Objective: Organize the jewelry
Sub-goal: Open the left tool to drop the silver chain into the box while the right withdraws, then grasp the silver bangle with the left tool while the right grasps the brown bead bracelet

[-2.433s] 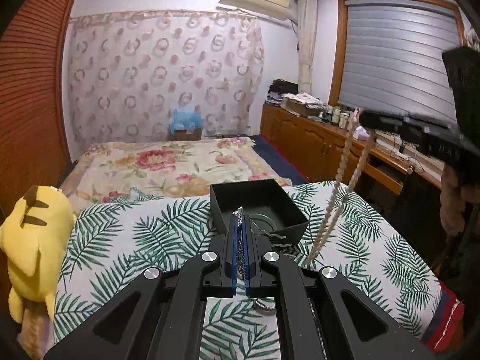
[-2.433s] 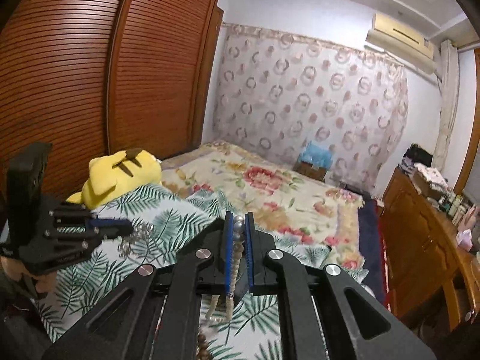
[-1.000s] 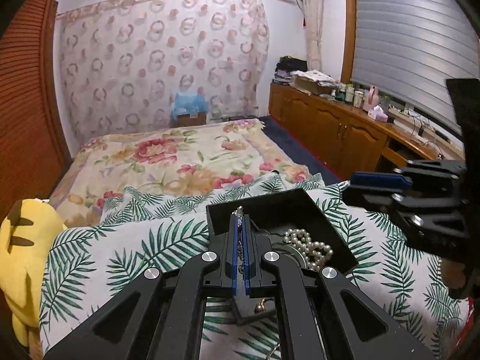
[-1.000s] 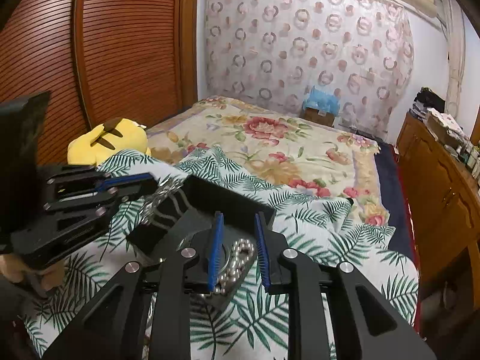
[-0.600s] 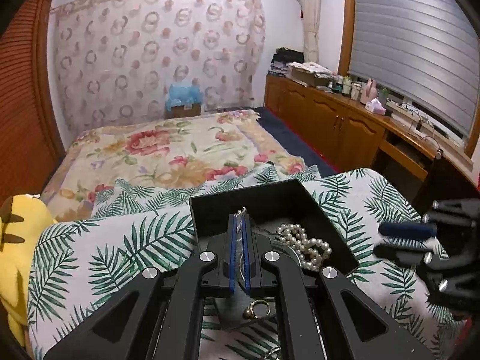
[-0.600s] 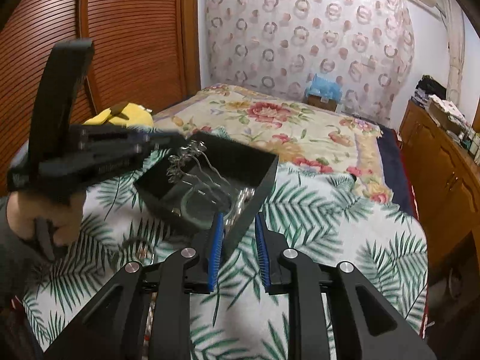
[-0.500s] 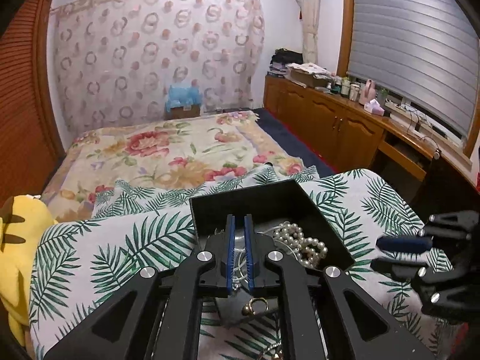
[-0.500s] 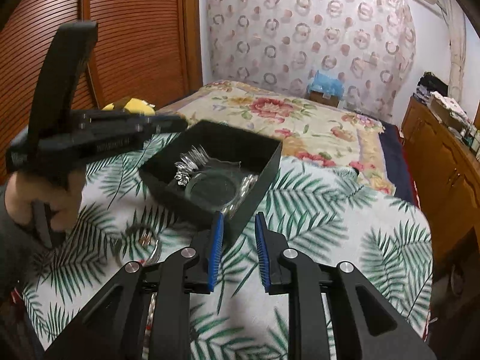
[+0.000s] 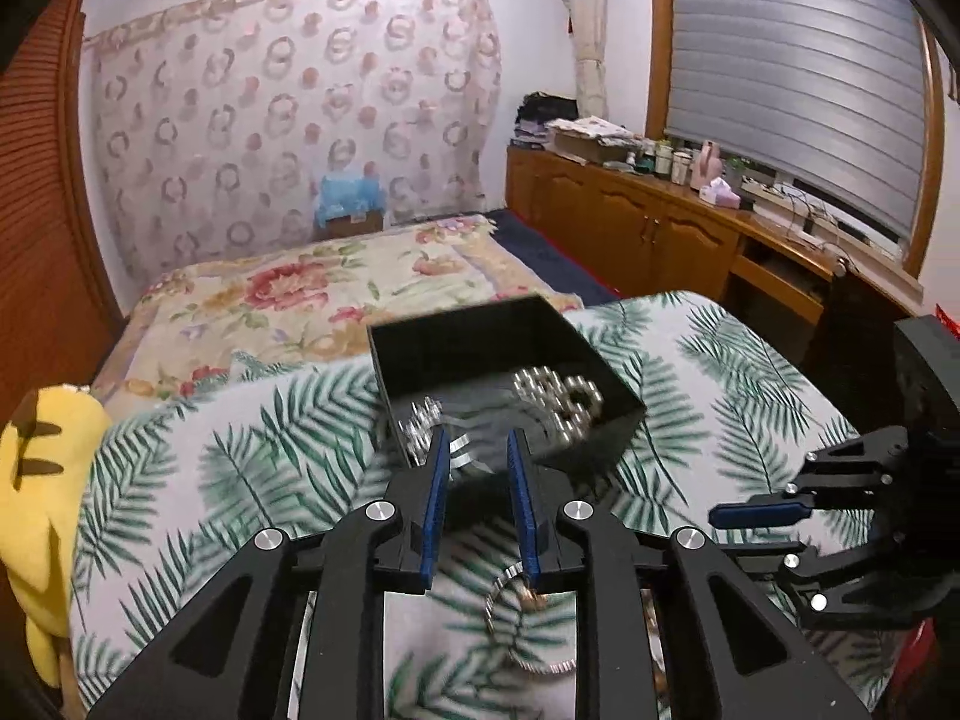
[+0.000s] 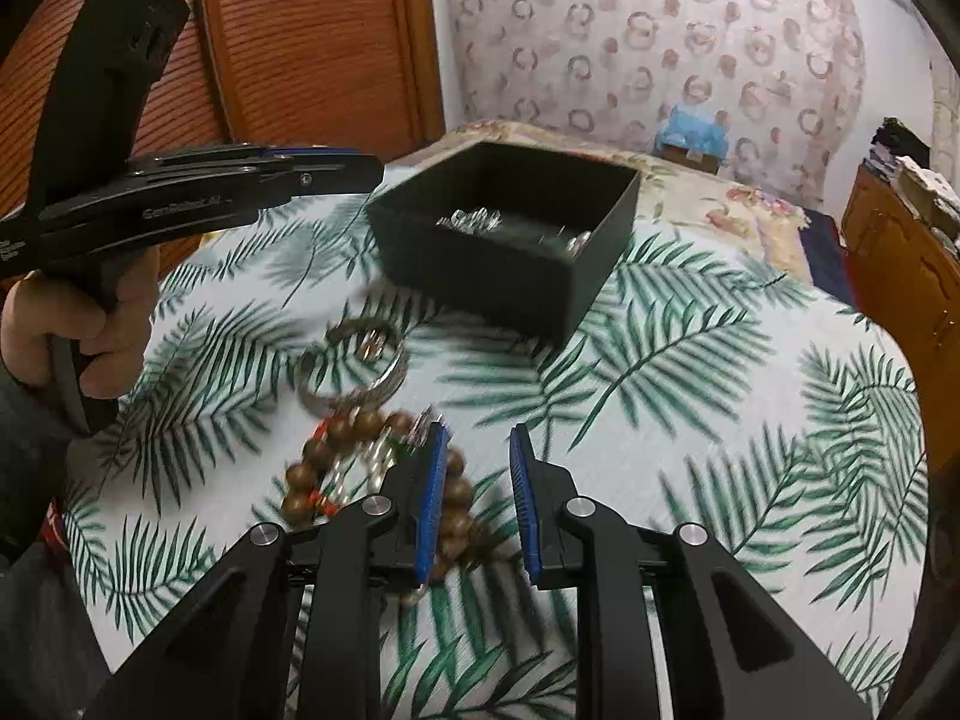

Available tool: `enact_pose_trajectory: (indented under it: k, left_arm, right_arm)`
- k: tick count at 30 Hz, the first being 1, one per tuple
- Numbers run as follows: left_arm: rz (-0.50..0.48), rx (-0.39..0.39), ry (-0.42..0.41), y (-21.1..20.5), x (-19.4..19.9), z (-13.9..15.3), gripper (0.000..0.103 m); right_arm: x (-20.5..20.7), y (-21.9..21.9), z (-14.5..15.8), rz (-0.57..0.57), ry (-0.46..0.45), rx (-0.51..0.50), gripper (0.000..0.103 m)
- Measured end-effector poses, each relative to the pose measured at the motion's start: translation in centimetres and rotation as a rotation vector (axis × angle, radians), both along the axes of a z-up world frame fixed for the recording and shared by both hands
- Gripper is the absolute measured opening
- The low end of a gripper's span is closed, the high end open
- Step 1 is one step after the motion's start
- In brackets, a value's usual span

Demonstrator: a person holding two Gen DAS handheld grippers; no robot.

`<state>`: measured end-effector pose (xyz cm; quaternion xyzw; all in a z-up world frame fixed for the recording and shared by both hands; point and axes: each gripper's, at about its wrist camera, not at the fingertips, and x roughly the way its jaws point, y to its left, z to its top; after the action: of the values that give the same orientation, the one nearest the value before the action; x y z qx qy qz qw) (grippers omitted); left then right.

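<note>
A black open box (image 9: 612, 420) sits on the palm-leaf cloth; it also shows in the right wrist view (image 10: 510, 276). Inside lie a pearl necklace (image 9: 555, 390) and a silver chain (image 9: 420, 423). My left gripper (image 9: 477, 462) is open and empty, just short of the box's near wall. A silver bangle with a ring (image 9: 522, 624) lies below it, also seen in the right wrist view (image 10: 354, 360). My right gripper (image 10: 474, 450) is open and empty above a brown wooden bead string (image 10: 336, 450) on the cloth.
A yellow plush toy (image 9: 42, 492) sits at the table's left edge. A bed with a floral cover (image 9: 312, 294) lies beyond the table. Wooden cabinets (image 9: 648, 234) run along the right wall, a slatted wardrobe (image 10: 312, 42) along the left.
The left gripper opened and let the silver chain drop into the box, then drew back. The right gripper, open after releasing the pearls, pulled back over the wooden beads.
</note>
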<state>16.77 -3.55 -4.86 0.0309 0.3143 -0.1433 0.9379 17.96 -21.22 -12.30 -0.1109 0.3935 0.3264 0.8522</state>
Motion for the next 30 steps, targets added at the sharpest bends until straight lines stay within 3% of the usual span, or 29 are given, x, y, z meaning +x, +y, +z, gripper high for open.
enact_pose_trajectory:
  k: [5,15,30]
  left_arm:
    - [-0.015,0.013,0.028,-0.3,-1.1,-1.3,0.026]
    - [-0.043,0.035,0.088,-1.0,-2.2,-3.5,0.029]
    - [-0.06,0.048,0.136,-1.0,-2.9,-4.8,0.058]
  right_arm:
    - [-0.4,0.2,-0.8,0.02,0.023,-0.016,0.024]
    - [0.2,-0.2,-1.3,-0.018,-0.004,-0.092,0.02]
    - [0.8,-0.9,-1.8,-0.038,-0.02,-0.073,0.02]
